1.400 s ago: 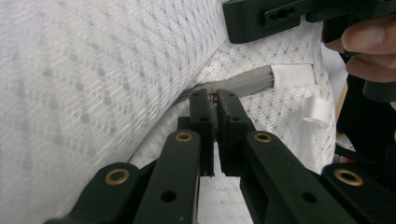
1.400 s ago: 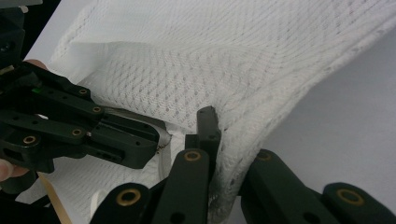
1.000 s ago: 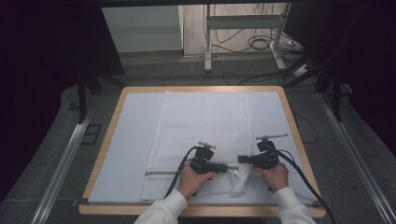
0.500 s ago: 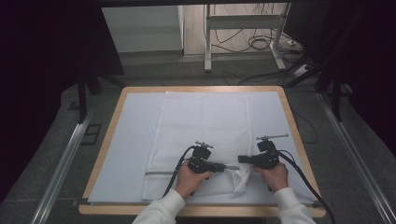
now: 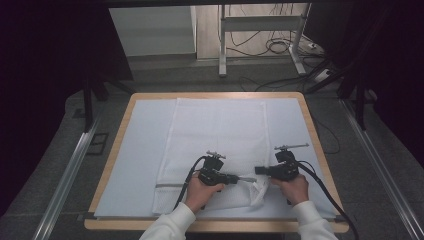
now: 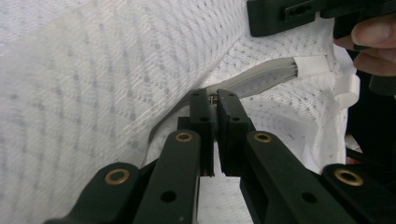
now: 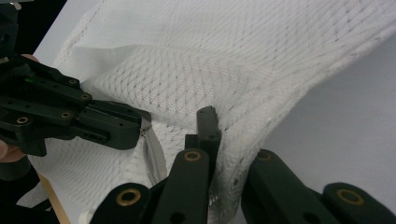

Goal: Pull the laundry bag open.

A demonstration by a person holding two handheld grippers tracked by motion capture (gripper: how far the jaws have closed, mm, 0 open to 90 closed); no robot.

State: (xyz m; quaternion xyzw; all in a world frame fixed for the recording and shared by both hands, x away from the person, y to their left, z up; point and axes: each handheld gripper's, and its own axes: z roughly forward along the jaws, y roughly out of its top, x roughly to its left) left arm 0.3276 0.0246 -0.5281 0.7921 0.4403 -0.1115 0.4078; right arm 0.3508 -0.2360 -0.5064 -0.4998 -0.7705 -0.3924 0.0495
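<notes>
A white mesh laundry bag (image 5: 215,140) lies flat on the table with a grey zipper (image 6: 261,78) along its near edge. My left gripper (image 5: 248,179) points right and is shut on the small metal zipper pull (image 6: 213,97). Its tips (image 6: 214,95) pinch the pull right at the zipper's line. My right gripper (image 5: 258,171) faces it from the right and is shut on a bunched fold of mesh at the bag's near right corner (image 7: 224,123). The fabric drapes over and hides one jaw. The two grippers sit tip to tip, a short gap apart.
A pale mat (image 5: 145,145) covers the wooden table, whose rim (image 5: 118,145) shows all around. Cables trail from both grippers toward the near edge. Behind the table stand metal frame legs (image 5: 222,50) and floor cables. Rails run along both sides.
</notes>
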